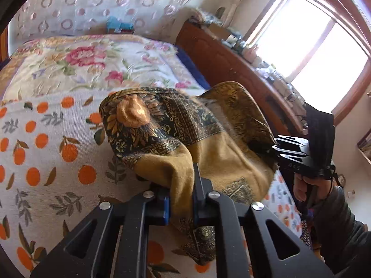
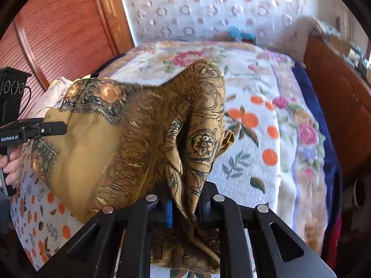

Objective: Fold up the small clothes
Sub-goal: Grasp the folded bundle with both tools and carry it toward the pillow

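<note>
A mustard-yellow cloth (image 1: 220, 153) with black and gold ornamental print is bunched up over the orange-print sheet (image 1: 58, 162) on the bed. In the left wrist view my left gripper (image 1: 182, 199) is shut on a fold of the cloth's near edge, with fabric squeezed between the blue pads. My right gripper (image 1: 278, 149), held by a hand, meets the cloth's right side. In the right wrist view the right gripper (image 2: 185, 208) is shut on a gathered ridge of the cloth (image 2: 104, 153). The left gripper (image 2: 60, 127) touches the cloth's far left edge there.
A floral blanket (image 1: 92, 64) covers the far half of the bed. A wooden bed board (image 1: 231, 69) with clutter on top runs along the right, under a bright window (image 1: 313, 46). A wooden wardrobe door (image 2: 58, 34) stands at the left, and a pale cloth (image 2: 55, 90) lies near it.
</note>
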Tool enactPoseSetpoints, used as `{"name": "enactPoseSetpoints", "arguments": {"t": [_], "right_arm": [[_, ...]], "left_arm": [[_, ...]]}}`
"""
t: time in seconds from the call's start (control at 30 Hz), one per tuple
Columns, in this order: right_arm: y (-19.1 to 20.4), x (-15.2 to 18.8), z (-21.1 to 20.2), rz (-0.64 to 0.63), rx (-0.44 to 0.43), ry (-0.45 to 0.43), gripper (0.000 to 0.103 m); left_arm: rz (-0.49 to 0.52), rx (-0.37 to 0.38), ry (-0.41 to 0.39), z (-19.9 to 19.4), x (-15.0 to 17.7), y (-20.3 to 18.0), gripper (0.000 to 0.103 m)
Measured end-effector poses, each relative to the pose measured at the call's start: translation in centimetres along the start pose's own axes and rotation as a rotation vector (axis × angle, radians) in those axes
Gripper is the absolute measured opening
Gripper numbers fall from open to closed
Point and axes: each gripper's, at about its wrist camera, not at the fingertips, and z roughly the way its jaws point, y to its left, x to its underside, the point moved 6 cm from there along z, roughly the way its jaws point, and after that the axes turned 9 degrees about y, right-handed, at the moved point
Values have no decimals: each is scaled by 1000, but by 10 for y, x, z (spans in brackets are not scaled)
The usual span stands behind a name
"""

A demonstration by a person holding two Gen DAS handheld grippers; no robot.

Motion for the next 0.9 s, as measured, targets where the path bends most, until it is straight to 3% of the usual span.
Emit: {"name": "enactPoseSetpoints", "arguments": {"t": [0.23,0.43,0.67,0.9], "right_arm": [[47,-38,-62,-111,-3,-160,12],[139,-111,-71,-283,-92,-253,12],[285,-190,-11,-501,-202,-254,11],[376,-235,82,-603,-216,-172,11]], "left_arm": [[24,-8,-178,-92,8,1,14],[-54,-129,-343,-197,42,59,13],[-262,-299,-450,-271,105,168,13],[-380,-368,-434,-260,137,226,14]]}}
